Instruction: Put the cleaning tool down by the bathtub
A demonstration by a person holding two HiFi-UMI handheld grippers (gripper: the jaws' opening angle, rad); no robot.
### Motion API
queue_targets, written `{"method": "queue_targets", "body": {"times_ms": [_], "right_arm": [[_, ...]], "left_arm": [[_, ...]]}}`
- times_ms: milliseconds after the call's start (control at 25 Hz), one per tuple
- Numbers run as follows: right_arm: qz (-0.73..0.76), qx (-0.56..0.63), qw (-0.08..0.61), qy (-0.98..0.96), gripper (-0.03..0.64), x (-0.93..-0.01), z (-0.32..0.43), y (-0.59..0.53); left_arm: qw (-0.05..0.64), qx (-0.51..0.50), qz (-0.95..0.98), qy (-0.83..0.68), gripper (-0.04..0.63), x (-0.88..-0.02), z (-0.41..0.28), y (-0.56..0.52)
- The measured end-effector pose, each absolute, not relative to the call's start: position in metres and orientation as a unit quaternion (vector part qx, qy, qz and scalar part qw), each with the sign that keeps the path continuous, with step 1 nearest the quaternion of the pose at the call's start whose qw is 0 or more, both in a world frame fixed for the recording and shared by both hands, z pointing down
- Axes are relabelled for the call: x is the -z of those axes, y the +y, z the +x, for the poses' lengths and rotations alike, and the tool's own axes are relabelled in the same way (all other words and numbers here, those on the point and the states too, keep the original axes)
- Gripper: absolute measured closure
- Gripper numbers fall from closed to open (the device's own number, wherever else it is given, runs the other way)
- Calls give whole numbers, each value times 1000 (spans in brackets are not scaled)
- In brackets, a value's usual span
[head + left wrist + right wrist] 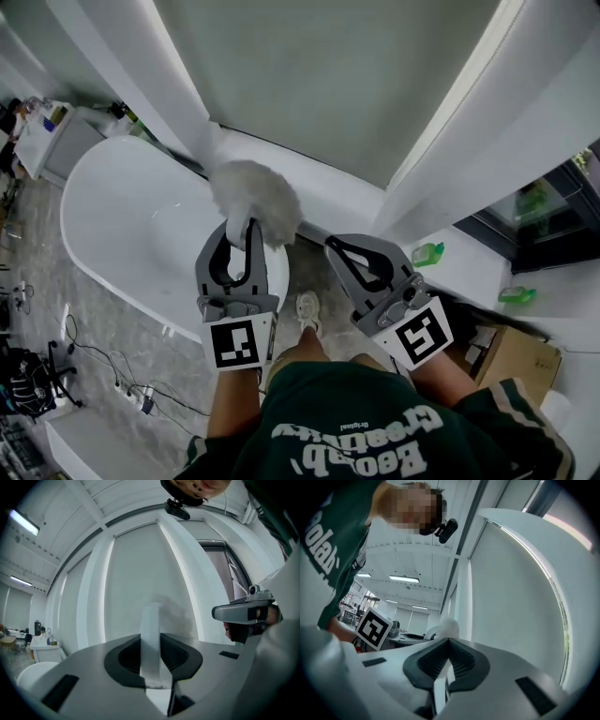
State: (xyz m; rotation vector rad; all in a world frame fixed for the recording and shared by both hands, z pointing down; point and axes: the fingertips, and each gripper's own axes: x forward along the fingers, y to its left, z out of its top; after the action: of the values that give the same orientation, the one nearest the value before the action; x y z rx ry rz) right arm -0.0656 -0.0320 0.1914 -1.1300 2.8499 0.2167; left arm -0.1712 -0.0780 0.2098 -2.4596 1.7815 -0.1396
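Green sweatshirt (356, 436) fills the bottom of my head view. I see the cleaning tool (255, 195), a white fluffy duster, with its pale handle clamped in the left gripper (240, 230). Its fluffy head sticks out past the tips, in the air over the near rim of the bathtub (112, 216), not set down. The right gripper (336, 247) is just beside it, jaws pressed together, empty. One shoe (308, 312) shows between the grippers. Two green bottles (428, 253) stand on the white ledge (469, 272); a cardboard box (511, 361) is at right.
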Motion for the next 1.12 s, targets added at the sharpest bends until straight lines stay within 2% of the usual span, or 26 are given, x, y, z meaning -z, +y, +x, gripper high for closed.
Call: {"method": "queue_targets", "body": {"times_ms": [360, 720, 1120], "right_arm": [[-392, -57, 25, 918, 601, -192, -83, -111], [-435, -44, 9, 899, 601, -208, -53, -162], [-448, -54, 20, 892, 601, -195, -33, -172]], "left_arm": [[23, 57, -813, 579, 498, -222, -195, -159], [-3, 52, -835, 548, 497, -235, -161, -218], [-15, 65, -841, 537, 499, -246, -135, -223]]}}
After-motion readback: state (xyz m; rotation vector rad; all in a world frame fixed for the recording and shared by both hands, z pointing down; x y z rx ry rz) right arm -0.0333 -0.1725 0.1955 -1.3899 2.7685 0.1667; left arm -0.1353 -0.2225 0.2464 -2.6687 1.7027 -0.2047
